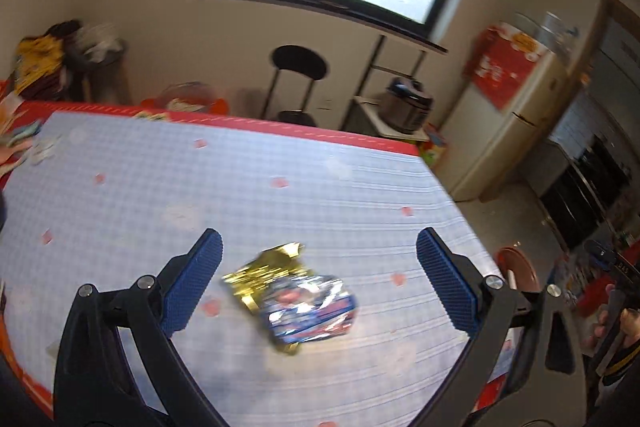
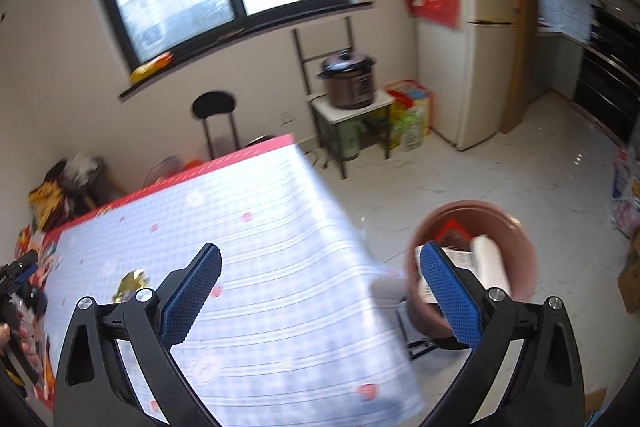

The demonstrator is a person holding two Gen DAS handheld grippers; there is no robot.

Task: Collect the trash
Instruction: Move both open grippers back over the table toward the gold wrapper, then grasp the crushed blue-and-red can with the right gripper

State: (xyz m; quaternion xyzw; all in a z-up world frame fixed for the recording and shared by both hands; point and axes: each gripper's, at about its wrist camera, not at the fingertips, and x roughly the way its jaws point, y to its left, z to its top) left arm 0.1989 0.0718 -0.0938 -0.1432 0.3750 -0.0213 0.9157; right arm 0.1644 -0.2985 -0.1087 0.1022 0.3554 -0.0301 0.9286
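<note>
Crinkled foil wrapper [image 1: 291, 297] between spread left tongs [image 1: 319, 277], checked tablecloth [image 1: 248, 179]

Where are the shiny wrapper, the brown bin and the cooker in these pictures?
wrapper [image 1: 298, 297]: left wrist view, on its blue and silver middle.
bin [image 2: 520, 227]: right wrist view, on its far rim.
cooker [image 2: 352, 83]: right wrist view, on its brown side.
</note>
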